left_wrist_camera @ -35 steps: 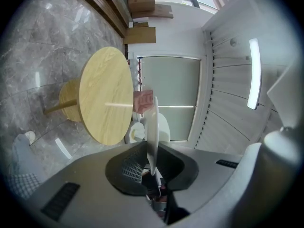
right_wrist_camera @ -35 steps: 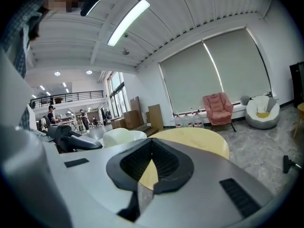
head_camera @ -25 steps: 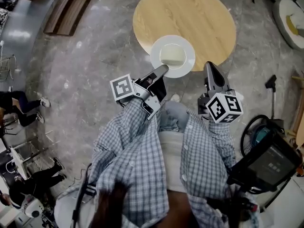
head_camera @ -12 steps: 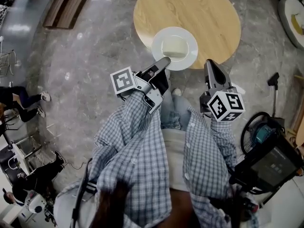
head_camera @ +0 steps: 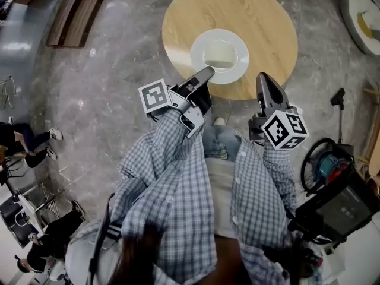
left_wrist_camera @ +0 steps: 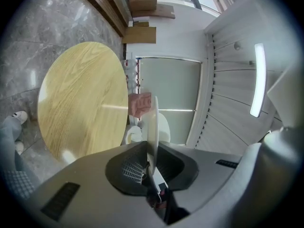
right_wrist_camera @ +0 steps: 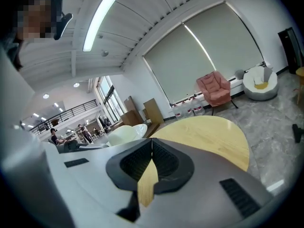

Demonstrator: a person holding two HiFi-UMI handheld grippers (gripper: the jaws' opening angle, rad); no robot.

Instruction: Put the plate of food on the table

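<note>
Spreading under everything is one grey marbled floor [head_camera: 89, 100], and on it stands one round wooden table [head_camera: 261, 16], seen from above in the head view. One person in a checked shirt faces the table's near edge, with two sleeves [head_camera: 166, 159] reaching forward and one gripper at the end of each. There are two grippers in all and each has one marker cube: the left cube [head_camera: 155, 95] and the right cube [head_camera: 285, 129].

The left gripper [head_camera: 205, 74] points level at the table's near edge. Its jaws are clamped on the near rim of the one white plate [head_camera: 237, 64]. In the left gripper view [left_wrist_camera: 151, 148] the plate [left_wrist_camera: 153, 122] runs edge-on out of the jaws, with a gap showing between it and the tabletop [left_wrist_camera: 80, 99]. From above, the plate lies over the near part of the table, just inside the edge.

The right gripper [head_camera: 264, 79] hangs just beside the plate at the table's near edge, apart from it. In its own view [right_wrist_camera: 152, 139] the two jaws meet at the tips with nothing between them.

One pale block of food [head_camera: 218, 55] sits in the middle of the plate.
</note>
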